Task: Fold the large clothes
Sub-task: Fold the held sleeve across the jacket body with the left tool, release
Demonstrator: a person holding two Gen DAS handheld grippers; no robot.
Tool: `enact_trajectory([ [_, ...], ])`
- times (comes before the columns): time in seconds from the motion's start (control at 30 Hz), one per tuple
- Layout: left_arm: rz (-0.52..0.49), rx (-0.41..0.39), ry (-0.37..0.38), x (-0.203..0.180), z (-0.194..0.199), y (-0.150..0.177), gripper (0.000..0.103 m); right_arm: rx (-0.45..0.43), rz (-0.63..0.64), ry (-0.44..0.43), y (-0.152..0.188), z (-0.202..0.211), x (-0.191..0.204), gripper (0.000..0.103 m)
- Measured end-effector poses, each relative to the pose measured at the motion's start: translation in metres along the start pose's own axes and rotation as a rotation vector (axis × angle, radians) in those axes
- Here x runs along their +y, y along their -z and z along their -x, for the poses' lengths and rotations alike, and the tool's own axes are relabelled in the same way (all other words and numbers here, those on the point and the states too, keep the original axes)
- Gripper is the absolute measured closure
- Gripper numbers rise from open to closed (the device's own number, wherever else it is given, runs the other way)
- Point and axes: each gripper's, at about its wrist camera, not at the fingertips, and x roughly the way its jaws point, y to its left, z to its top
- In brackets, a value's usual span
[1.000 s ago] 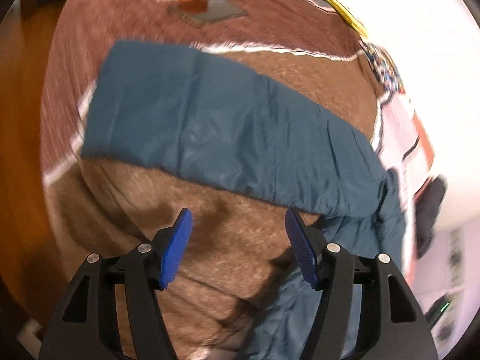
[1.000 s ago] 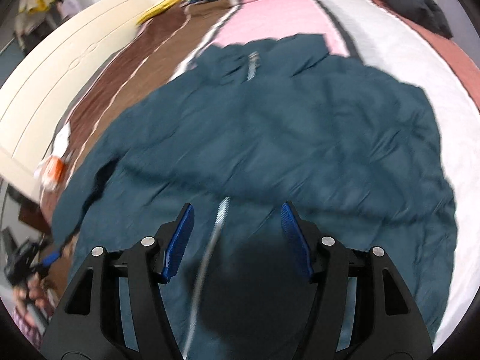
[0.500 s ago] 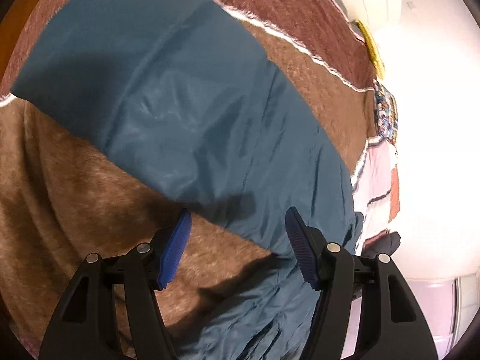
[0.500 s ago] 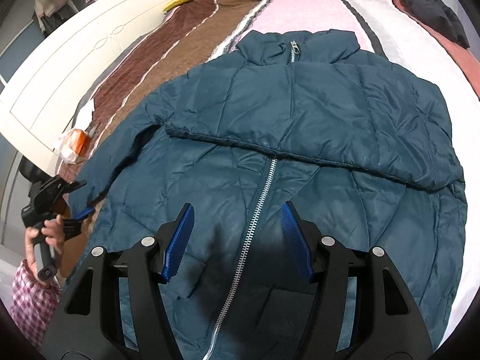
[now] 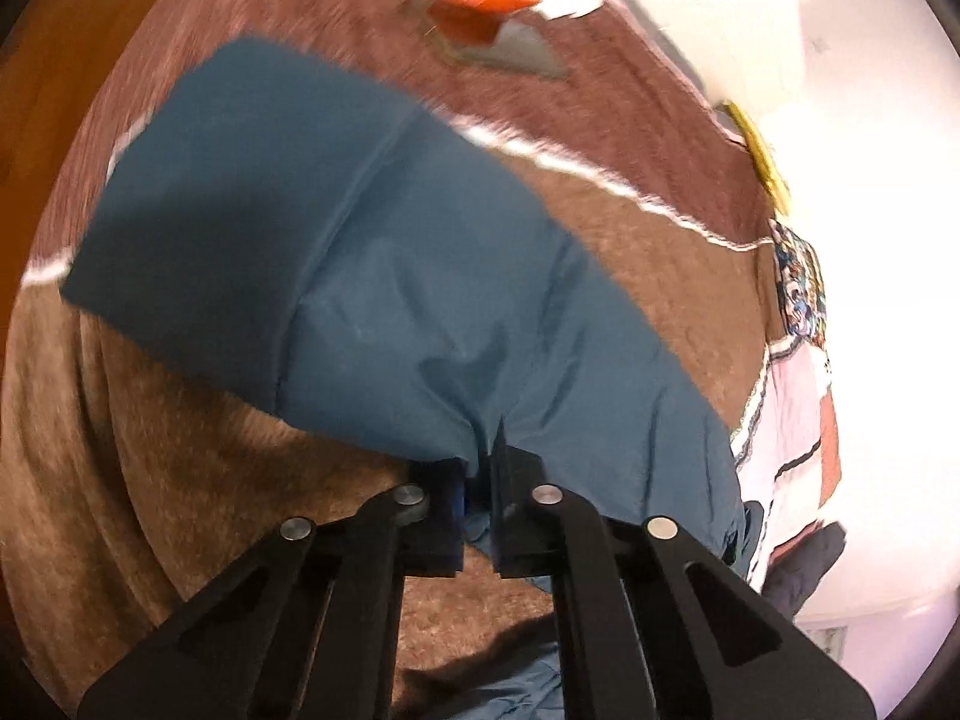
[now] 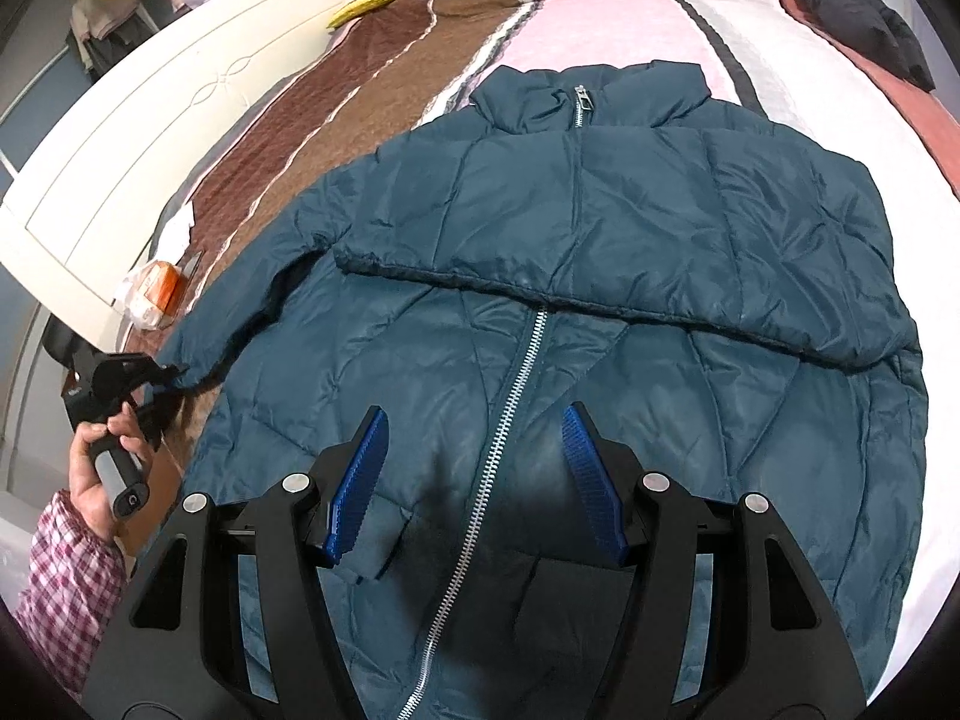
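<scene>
The left tool (image 5: 480, 468), jaws just closed, pinches the edge of the teal sleeve (image 5: 336, 252) at lower centre of its view; the grip takes little cloth (slick, puffy fabric), so a quick pull could slip it free. The right tool (image 6: 474, 480) hangs spread over the jacket (image 6: 600, 276), flat on the bed (image 6: 630, 18), gripping nothing, so the body may drag along.

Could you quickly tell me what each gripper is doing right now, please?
Left gripper: its fingers have just closed, pinching the jacket sleeve.
Right gripper: open, above the jacket, holding nothing.
</scene>
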Motion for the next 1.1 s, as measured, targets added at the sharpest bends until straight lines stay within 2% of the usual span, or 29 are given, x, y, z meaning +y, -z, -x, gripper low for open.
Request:
enact_trajectory([
  [0.07,-0.049,-0.028,-0.001,-0.011,0.01,-0.003,0.099,-0.007,-0.009,-0.001,0.001,0.004,-0.005,0.043],
  [0.23,-0.253,-0.131,0.037,-0.072,0.043,-0.006,0.1,-0.049,-0.036,0.008,0.001,0.021,-0.023,0.043],
  [0.37,-0.431,-0.185,0.133,-0.143,0.069,0.004,0.1,-0.093,-0.09,0.014,0.0,0.039,-0.047,0.042],
  [0.53,-0.652,-0.211,0.258,-0.226,0.089,0.049,0.1,-0.133,-0.156,0.025,0.005,0.057,-0.078,0.043],
  [0.7,-0.87,-0.139,0.364,-0.292,0.081,0.126,0.1,-0.175,-0.238,0.034,0.011,0.077,-0.11,0.042],
  [0.83,-0.996,-0.033,0.409,-0.309,0.059,0.193,0.1,-0.199,-0.271,0.056,0.016,0.091,-0.13,0.042],
  [0.93,-1.103,0.072,0.392,-0.31,0.029,0.245,0.1,-0.212,-0.303,0.066,0.021,0.099,-0.143,0.042],
  [1.0,-1.179,0.123,0.349,-0.304,0.006,0.277,0.1,-0.218,-0.325,0.068,0.025,0.103,-0.152,0.042],
  [1.1,-1.249,0.165,0.293,-0.292,-0.023,0.307,0.099,-0.215,-0.342,0.072,0.028,0.105,-0.159,0.042],
])
